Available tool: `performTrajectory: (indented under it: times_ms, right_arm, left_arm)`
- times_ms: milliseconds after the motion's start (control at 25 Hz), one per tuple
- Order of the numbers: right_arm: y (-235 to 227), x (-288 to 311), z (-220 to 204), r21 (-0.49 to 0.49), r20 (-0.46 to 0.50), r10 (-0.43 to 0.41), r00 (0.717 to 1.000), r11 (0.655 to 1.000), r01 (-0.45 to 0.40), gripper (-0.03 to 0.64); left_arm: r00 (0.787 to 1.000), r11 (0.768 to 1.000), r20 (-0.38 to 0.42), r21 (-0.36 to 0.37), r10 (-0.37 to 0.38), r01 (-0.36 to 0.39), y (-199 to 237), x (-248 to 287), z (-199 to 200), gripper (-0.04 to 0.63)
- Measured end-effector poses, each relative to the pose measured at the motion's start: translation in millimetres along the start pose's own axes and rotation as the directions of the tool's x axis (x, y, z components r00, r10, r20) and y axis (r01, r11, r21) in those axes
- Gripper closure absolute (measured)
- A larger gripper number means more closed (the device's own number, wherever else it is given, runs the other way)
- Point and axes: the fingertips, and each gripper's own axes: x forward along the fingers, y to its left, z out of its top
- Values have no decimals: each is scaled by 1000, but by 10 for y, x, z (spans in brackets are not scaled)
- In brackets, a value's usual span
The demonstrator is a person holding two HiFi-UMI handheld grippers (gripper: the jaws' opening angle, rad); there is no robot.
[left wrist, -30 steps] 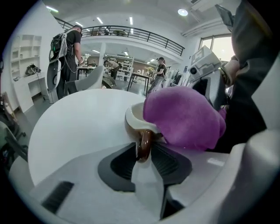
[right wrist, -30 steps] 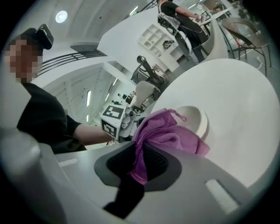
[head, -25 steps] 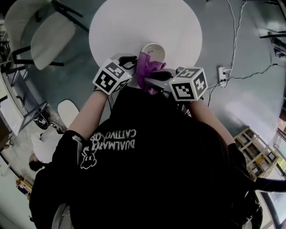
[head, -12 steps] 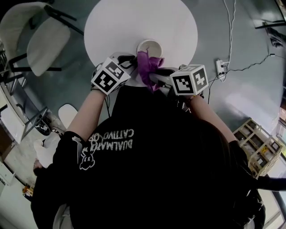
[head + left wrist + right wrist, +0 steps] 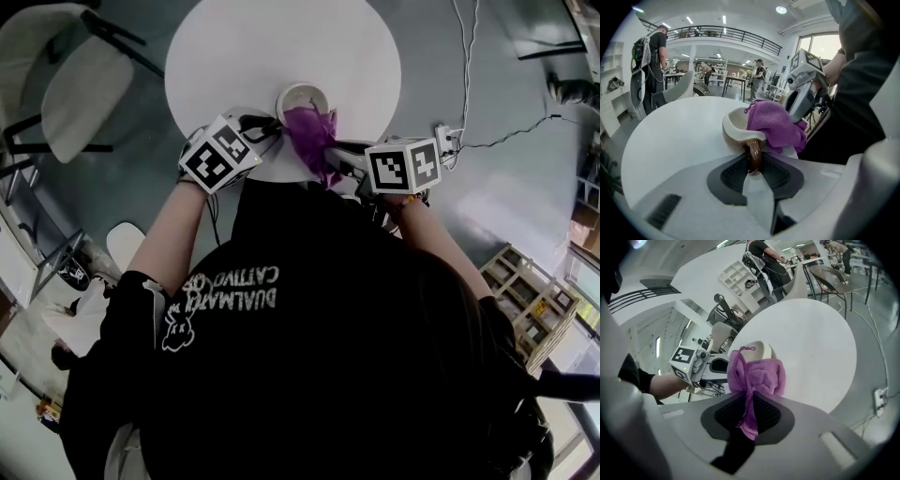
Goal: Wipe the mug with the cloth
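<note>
Head view shows the round white worktop [image 5: 281, 47] ahead of both tools, with the mug [image 5: 298, 97] standing near its closest edge, between the left hand-held gripper [image 5: 251, 126] and the right hand-held gripper [image 5: 339, 156].

By my judgement the wiping is under way but not finished. The purple cloth [image 5: 757, 373] is bunched against the mug's rim and the side facing the right hand-held gripper, so cloth and mug are in contact. The far side of the mug and most of its inside show bare. No stain or wet patch can be made out, so I cannot tell how much of the surface has been covered. What looks to be left is to work the cloth round the rest of the rim and wall and then lift it away.

Left gripper view has the mug straight ahead of the left hand-held gripper, just past its tips. The brown handle [image 5: 753, 157] sits upright between the jaws. They are closing on it, and both pads appear to touch it, which steadies the mug.

Right gripper view shows the right hand-held gripper clamped on a fold of the cloth. The tail of the cloth hangs down between the jaws, and the bulk of it bulges just beyond the tips. Behind that bulk only a slice of the mug's pale rim can be seen.
</note>
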Motion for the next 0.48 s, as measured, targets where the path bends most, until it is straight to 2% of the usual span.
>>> performTrajectory:
  times_ms: [480]
  right_arm:
    - [-390, -122, 222, 89, 53, -201, 978, 977, 196, 552]
  left_arm:
    - [998, 997, -27, 53, -54, 55, -26, -38, -35, 522]
